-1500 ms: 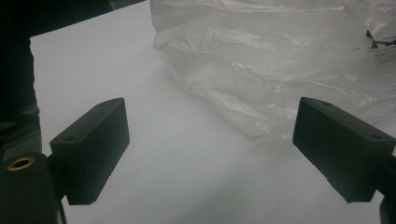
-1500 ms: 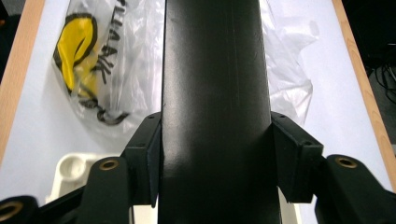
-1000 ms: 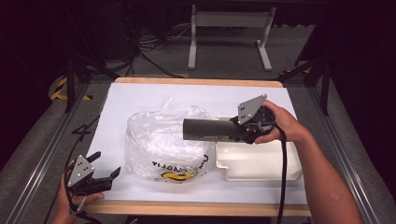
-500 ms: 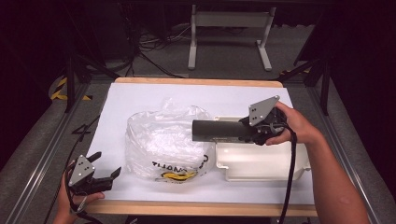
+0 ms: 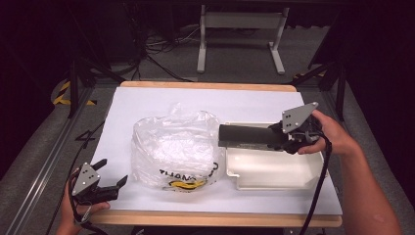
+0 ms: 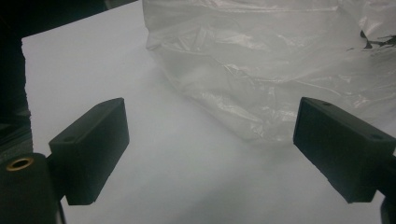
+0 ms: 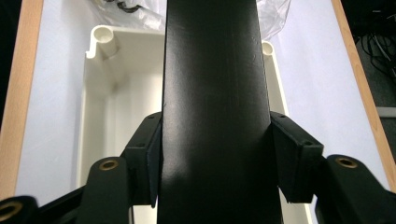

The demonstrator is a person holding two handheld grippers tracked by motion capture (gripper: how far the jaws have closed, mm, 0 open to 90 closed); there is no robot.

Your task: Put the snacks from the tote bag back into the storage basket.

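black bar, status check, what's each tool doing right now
Right tool shut on black bar, held over the white tray. Left tool open, near table's front left corner. Plastic bag just beyond the bar's far end.

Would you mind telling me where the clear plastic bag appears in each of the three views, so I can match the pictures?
High view: the plastic bag lies mid-table, left of the white tray.
Left gripper view: it fills the upper right, beyond the open jaws.
Right gripper view: slivers show along the top edge, beside the black box.
Shared landmark: the bag's black and yellow print, at its near edge in the high view and at the far right of the left gripper view.
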